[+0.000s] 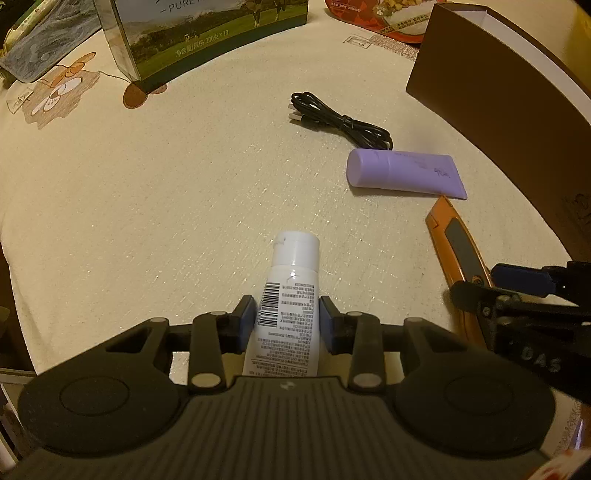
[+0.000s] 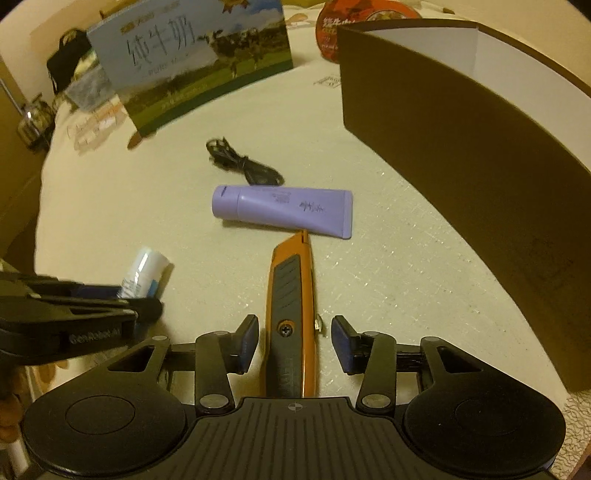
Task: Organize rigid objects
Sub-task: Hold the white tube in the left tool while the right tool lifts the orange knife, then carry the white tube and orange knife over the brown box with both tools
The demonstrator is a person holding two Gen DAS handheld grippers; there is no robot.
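Note:
A white tube with a barcode label lies on the cream tablecloth, cap pointing away, and my left gripper is shut on its body. An orange utility knife lies lengthwise between the fingers of my right gripper, which is open with a gap on each side of the handle. The knife's tip nearly touches a purple tube lying crosswise beyond it. In the left wrist view the knife and the right gripper show at the right edge.
A coiled black cable lies behind the purple tube. A tall brown open box stands at the right. A milk carton and a red snack bag stand at the back.

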